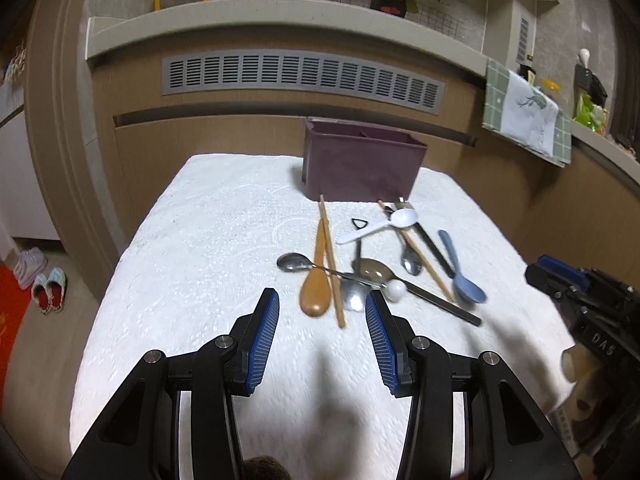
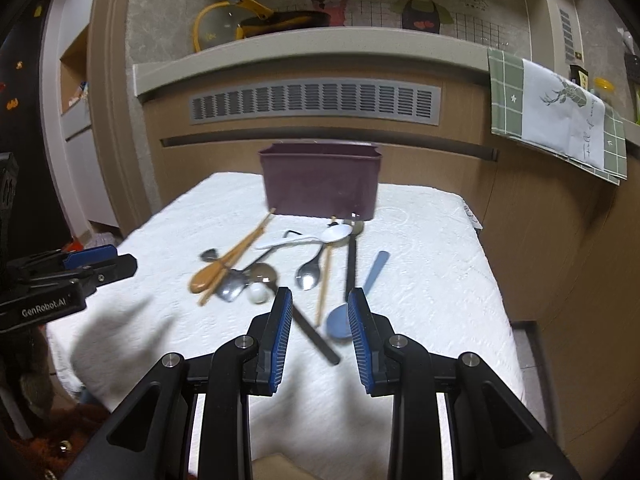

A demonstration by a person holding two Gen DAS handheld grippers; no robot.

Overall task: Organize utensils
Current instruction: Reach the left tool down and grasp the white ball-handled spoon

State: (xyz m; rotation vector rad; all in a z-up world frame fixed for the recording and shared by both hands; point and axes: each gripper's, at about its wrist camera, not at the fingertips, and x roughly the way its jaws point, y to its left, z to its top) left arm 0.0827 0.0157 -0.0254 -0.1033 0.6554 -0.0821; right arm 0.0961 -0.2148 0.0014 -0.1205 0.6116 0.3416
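- Tabletop [image 1: 208, 240]: left half is bare white cloth, open for approach from the near and left edges.
- Utensil pile [image 1: 360, 272] fills centre-right; pieces cross and overlap, leaving little finger room between them.
- Blue spoon [image 2: 352, 304] lies at the pile's right edge, with bare cloth to its right.
- Purple bin [image 1: 360, 164] stands at the far edge, just behind the pile; blocks a straight pass beyond.
- Cabinet wall [image 1: 280, 128] rises close behind the bin.

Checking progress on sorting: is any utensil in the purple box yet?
Cannot tell: the purple box's inside is hidden, though nothing sticks above its rim.
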